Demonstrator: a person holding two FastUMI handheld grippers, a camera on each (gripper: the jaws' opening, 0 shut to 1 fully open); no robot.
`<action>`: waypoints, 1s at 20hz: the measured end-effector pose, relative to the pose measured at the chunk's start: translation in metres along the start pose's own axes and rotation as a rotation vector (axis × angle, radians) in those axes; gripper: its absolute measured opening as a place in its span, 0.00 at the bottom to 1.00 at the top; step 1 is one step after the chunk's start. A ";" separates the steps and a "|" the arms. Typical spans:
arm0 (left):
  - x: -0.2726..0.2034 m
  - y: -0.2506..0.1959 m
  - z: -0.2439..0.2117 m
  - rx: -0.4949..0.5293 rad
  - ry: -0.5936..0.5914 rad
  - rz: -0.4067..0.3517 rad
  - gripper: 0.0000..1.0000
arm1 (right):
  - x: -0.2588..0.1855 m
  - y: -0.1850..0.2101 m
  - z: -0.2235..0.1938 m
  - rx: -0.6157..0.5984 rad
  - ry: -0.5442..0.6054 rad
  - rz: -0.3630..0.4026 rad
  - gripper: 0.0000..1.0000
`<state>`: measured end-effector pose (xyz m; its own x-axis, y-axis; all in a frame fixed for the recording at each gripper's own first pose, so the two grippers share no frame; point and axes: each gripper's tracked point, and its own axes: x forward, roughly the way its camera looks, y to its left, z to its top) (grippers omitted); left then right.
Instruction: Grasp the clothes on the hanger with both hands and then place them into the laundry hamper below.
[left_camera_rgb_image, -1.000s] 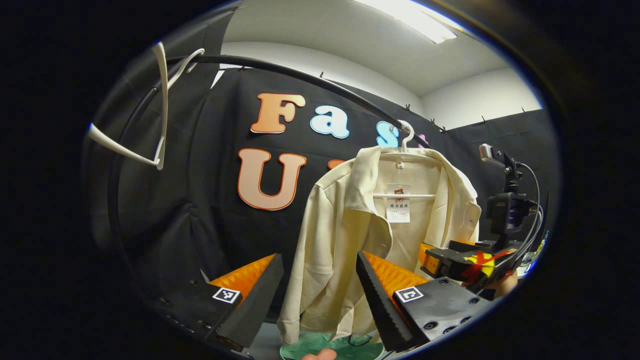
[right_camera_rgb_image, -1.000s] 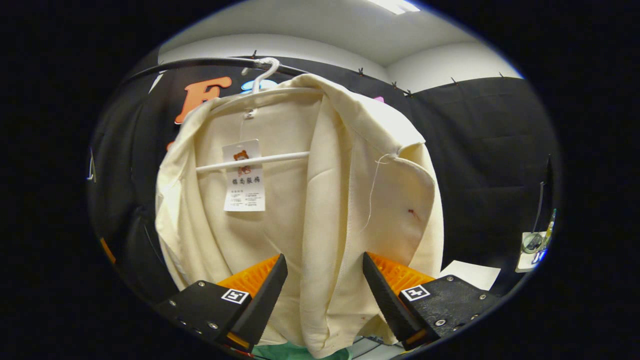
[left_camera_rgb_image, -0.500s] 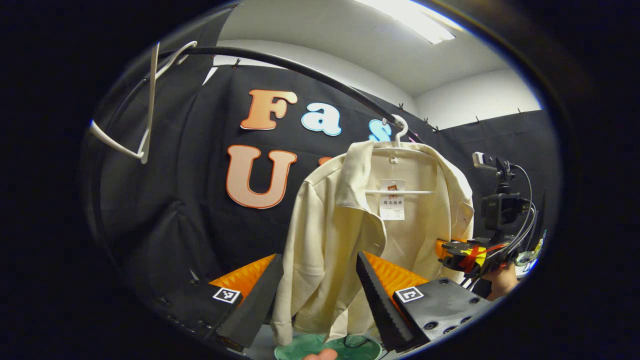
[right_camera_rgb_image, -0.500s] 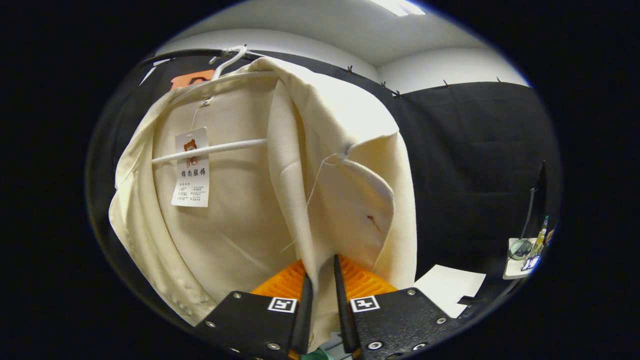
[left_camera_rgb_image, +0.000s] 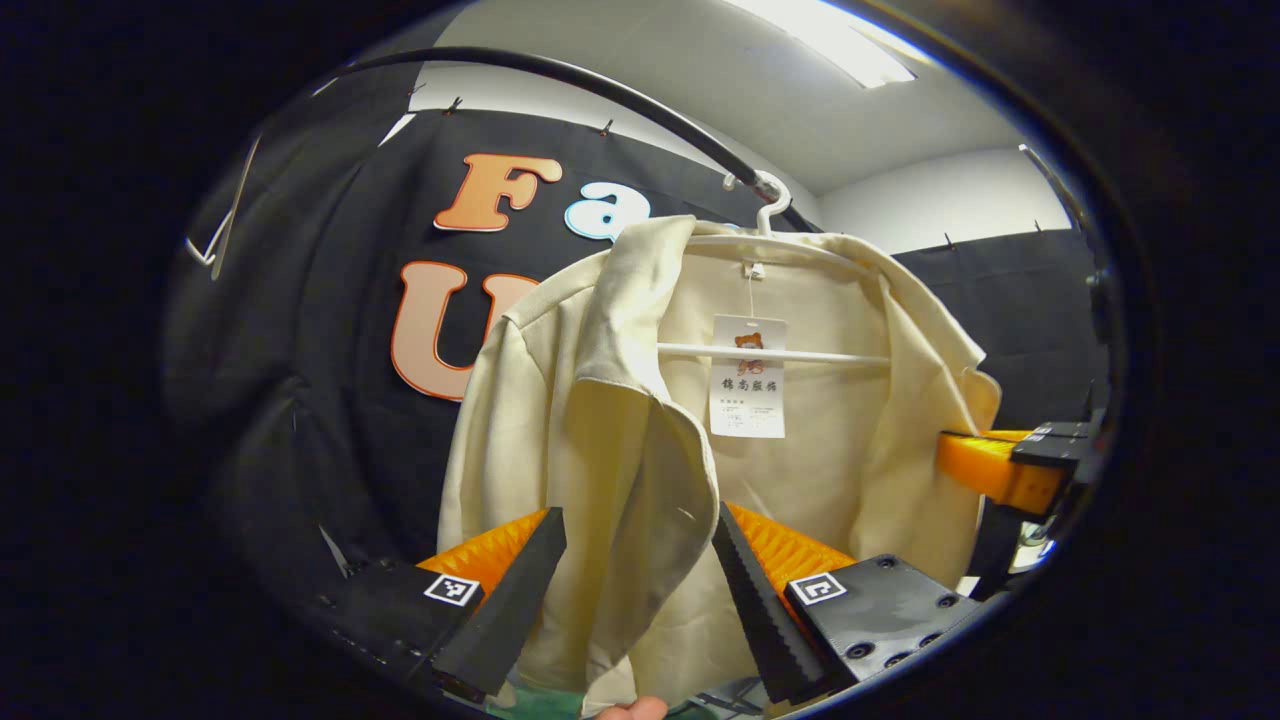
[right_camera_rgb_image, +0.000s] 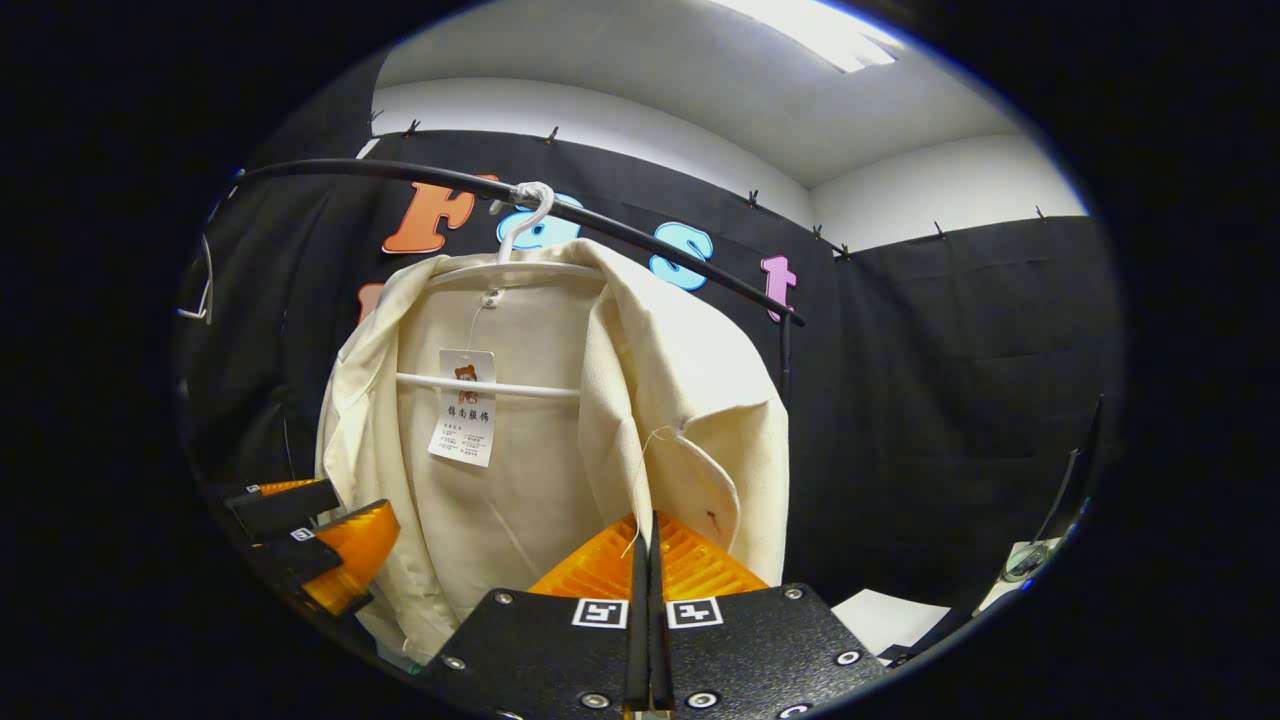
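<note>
The left hand-held gripper (left_camera_rgb_image: 635, 590) has its fingers spread wide; the right hand-held gripper (right_camera_rgb_image: 648, 620) is pressed closed.

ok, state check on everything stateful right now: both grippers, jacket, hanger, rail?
left gripper: open, fingers either side of the jacket's front panel, not pressing
right gripper: shut on the jacket's front edge
jacket: on the hanger, front open, tag dangling
hanger: hooked on the rail
rail: carrying the hanger

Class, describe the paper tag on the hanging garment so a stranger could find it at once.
Start at the curved black metal rail across the top of the booth; a white plastic hanger hooks over it, carrying a cream fabric jacket. Inside the open jacket, a white rectangular paper tag dangles across the hanger's crossbar, the one printed item against plain cloth.
</note>
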<state>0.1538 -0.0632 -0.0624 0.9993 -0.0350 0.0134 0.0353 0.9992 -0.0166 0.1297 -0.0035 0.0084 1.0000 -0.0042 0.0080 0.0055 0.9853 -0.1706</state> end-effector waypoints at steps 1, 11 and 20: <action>0.010 0.010 -0.001 0.040 -0.020 0.047 0.92 | -0.001 0.000 -0.001 0.000 0.002 0.003 0.00; 0.034 0.084 0.027 0.383 -0.078 0.303 0.14 | -0.009 -0.026 0.000 -0.008 -0.009 -0.019 0.00; 0.021 0.149 0.099 0.516 -0.154 0.438 0.10 | -0.018 -0.113 0.057 -0.014 -0.119 -0.172 0.00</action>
<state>0.1789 0.0867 0.0348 0.9057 0.3378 0.2560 -0.4193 0.8026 0.4244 0.1102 -0.1051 0.0838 0.9764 -0.1512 0.1544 0.1771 0.9694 -0.1701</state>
